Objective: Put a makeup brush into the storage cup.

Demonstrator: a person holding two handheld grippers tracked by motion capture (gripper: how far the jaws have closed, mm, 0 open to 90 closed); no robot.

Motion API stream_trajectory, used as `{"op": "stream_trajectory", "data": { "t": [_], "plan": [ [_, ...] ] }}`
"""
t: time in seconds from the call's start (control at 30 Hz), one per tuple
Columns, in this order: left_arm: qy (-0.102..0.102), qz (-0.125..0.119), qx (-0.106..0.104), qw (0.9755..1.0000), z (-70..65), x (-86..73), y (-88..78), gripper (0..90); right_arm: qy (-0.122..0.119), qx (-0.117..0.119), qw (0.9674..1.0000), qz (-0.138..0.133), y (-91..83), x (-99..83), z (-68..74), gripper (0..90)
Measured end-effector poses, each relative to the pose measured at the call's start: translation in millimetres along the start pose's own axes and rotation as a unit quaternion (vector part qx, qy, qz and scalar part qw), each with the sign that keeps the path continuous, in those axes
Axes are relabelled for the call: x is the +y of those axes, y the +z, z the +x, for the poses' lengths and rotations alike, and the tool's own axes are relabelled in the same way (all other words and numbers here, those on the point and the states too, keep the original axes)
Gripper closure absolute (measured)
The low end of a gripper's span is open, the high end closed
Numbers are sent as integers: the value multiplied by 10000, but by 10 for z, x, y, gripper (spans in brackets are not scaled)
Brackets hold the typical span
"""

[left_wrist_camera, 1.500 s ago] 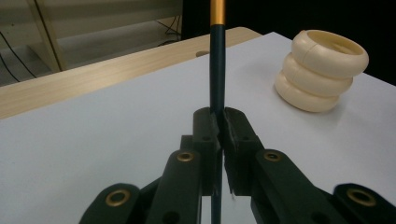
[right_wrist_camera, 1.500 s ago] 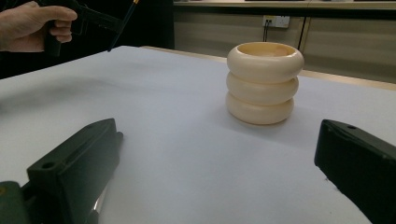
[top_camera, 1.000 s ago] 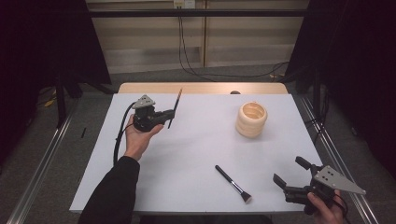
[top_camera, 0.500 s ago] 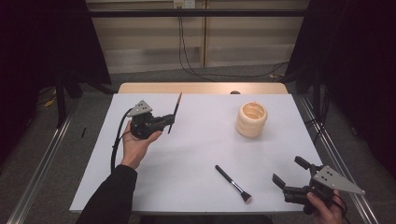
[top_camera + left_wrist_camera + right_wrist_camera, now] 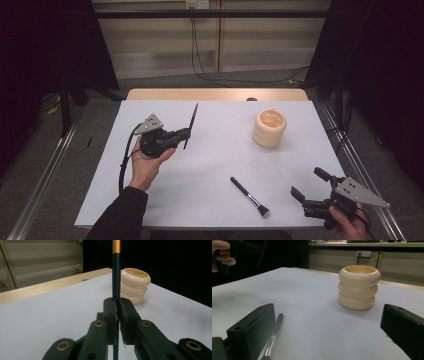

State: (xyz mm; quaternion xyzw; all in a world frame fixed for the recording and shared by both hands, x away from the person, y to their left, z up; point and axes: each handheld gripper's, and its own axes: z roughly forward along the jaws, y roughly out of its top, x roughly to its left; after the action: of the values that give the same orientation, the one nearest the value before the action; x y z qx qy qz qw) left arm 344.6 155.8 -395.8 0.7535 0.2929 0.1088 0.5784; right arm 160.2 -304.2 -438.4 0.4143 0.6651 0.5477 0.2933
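A slim dark brush [image 5: 190,125] with a gold band on its handle was held clamped in the left hand-held gripper [image 5: 186,134], raised above the left half of the white bench [image 5: 215,160]. In the high view the brush was seen crossing the jaws, one end pointing toward the far edge of the bench and the short end toward the near edge. In the left gripper view the handle [image 5: 115,277] was gripped upright between the two black pads, which were pressed together on it, with the gold band well above them. The gripper was carried by the person's left hand [image 5: 146,165], palm up, a black cable trailing down beside the wrist.

A second brush [image 5: 248,196], black-handled with a pale tip, was left lying flat on the near part of the bench, between the two hands. In the right gripper view its handle [image 5: 274,333] was seen just beside the left jaw. The right hand-held gripper [image 5: 306,186] was held near the bench's near right corner, its jaws standing wide apart with nothing between them.

A cream-coloured holder [image 5: 269,128] shaped like three stacked rings was seen standing upright on the far right part of the bench, well apart from both grippers.
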Motion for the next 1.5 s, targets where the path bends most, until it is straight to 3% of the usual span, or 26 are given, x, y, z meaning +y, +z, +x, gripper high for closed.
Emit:
{"op": "stream_trajectory", "data": {
  "t": [0.03, 0.1, 0.13, 0.33, 0.47, 0.6, 0.63, 0.7, 0.77, 0.83, 0.93, 1.0, 1.07, 1.37, 1.5],
  "plan": [
    [-26, 13, 57, 10000, -17, -8, -15, 844, 3, 12, 10000, 7, 1, 0, 2, 0],
    [-47, -57, -71, 9999, -42, -30, -42, 844, 5, 12, 10000, -9, 8, 1, 6, 0],
    [-33, -20, 2, 10000, -62, -34, -59, 844, 3, 37, 10000, -7, 10, 2, 11, 0],
    [64, 2, -7, 10000, -223, -91, -129, 844, -83, 199, 9998, 8, 47, 7, 41, 0],
    [56, -47, -165, 9998, -292, -133, -163, 844, -84, 253, 9996, -6, 61, 8, 46, 0],
    [13, -89, -94, 9999, -415, -161, -205, 844, -52, 306, 9995, 15, 71, 11, 53, 0],
    [-43, -170, -243, 9996, -451, -173, -206, 844, -69, 305, 9995, 2, 79, 10, 58, 0],
    [95, -59, -52, 9999, -545, -185, -220, 844, -71, 343, 9994, 15, 87, 13, 65, 0],
    [76, -85, -239, 9997, -599, -206, -221, 844, -108, 376, 9992, 21, 98, 17, 66, 0],
    [84, -78, -264, 9996, -647, -222, -219, 844, -99, 395, 9992, 26, 107, 21, 75, 0],
    [112, -71, -395, 9991, -676, -259, -204, 844, -59, 410, 9991, -2, 120, 27, 84, 0],
    [123, -54, -272, 9995, -697, -281, -196, 844, 6, 483, 9988, -9, 120, 34, 79, 0],
    [60, -36, -384, 9992, -687, -291, -174, 844, 102, 486, 9987, -59, 125, 47, 86, 0],
    [-18, -124, -463, 9989, -704, -287, -178, 844, -12, 660, 9978, -111, 186, 115, 137, 0],
    [1, -68, -452, 9990, -742, -300, -163, 844, 101, 749, 9970, -170, 227, 154, 166, 0]
  ]
}}
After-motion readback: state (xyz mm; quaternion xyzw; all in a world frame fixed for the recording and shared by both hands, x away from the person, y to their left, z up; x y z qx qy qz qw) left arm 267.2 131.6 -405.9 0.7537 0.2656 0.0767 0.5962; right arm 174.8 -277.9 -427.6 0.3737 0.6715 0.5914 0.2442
